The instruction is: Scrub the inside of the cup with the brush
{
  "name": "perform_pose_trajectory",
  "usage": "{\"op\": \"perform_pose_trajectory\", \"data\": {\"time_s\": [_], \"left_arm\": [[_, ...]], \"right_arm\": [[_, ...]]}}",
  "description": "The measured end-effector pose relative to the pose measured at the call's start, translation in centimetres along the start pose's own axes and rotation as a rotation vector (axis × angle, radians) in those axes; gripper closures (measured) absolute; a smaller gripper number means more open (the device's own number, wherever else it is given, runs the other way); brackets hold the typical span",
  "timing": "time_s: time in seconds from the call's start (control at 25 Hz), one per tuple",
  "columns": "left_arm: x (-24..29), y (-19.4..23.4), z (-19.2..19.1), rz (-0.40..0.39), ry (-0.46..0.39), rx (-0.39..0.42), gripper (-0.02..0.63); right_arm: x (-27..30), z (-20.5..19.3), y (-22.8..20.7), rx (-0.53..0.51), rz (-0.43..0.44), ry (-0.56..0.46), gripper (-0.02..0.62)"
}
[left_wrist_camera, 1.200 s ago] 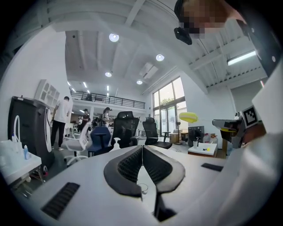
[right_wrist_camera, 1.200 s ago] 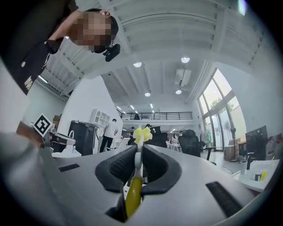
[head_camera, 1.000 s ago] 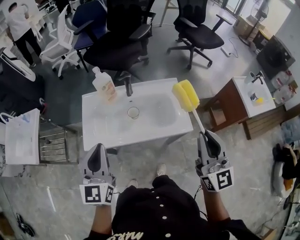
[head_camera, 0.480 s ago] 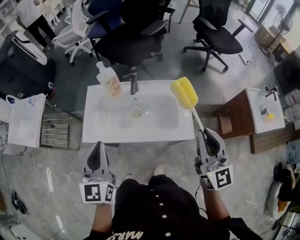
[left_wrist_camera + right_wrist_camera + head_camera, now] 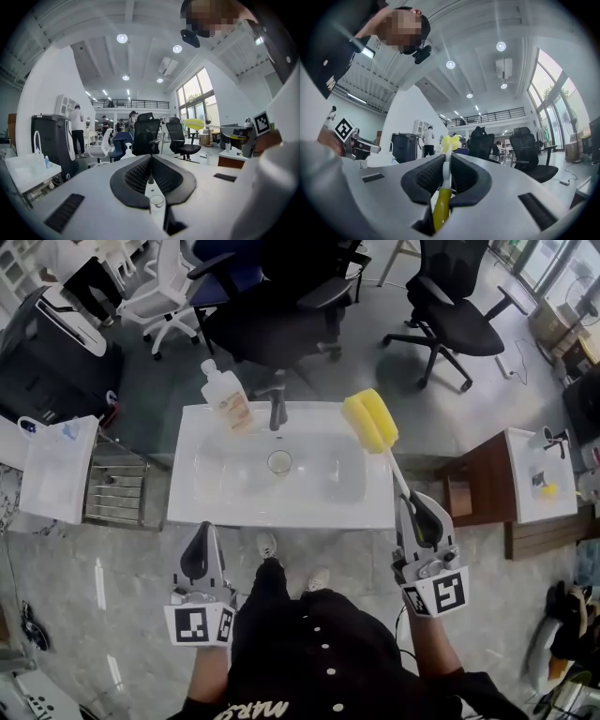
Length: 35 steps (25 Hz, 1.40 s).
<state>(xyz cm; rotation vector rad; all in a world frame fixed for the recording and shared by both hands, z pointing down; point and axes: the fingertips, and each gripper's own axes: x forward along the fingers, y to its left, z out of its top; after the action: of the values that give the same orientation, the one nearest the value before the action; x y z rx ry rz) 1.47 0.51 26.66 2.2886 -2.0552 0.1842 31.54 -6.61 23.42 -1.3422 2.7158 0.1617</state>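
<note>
Both hands low before body, short of sink [image 5: 281, 514] front edge, well apart. Left gripper [image 5: 202, 531] pointed ahead roughly level, jaws together, nothing between them. Right gripper [image 5: 411, 502] pointed ahead, clamped on brush [image 5: 369, 422] handle. Brush long axis ran from jaws forward and slightly left across sink's right end, yellow sponge head at far end, over basin's right side. Cup [image 5: 279, 462] stood upright at basin middle, mouth up, just before faucet [image 5: 277, 409], apart from brush. Soap bottle [image 5: 226, 398] at back left corner.
</note>
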Motion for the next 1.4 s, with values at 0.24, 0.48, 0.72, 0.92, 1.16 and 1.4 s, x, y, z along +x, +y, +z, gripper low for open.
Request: {"op": "perform_pose_trajectory", "data": {"time_s": [0.24, 0.48, 0.72, 0.92, 1.16, 1.4], "left_arm": [[3.4, 1.8, 0.3, -0.034, -0.028, -0.002, 0.578], [8.2, 4.3, 1.1, -0.096, -0.053, -0.009, 0.58], [13.1, 7.0, 2.4, -0.212, -0.076, 0.029, 0.58], [16.3, 8.4, 2.3, -0.28, -0.057, 0.031, 0.58], [18.6, 9.7, 1.7, -0.418, -0.042, 0.034, 0.58], [20.9, 9.3, -1.4, -0.482, 0.056, 0.096, 0.581]], "right_arm": [[3.2, -0.1, -0.3, -0.028, -0.01, -0.007, 0.545], [7.6, 0.2, -0.5, -0.051, -0.034, -0.015, 0.545], [13.4, 0.2, -0.5, -0.076, -0.06, -0.017, 0.545], [17.1, -0.4, -0.3, -0.097, -0.073, 0.001, 0.545], [19.9, 0.0, 0.5, -0.093, -0.05, -0.041, 0.545], [21.2, -0.6, 1.0, -0.134, 0.021, -0.008, 0.545]]}}
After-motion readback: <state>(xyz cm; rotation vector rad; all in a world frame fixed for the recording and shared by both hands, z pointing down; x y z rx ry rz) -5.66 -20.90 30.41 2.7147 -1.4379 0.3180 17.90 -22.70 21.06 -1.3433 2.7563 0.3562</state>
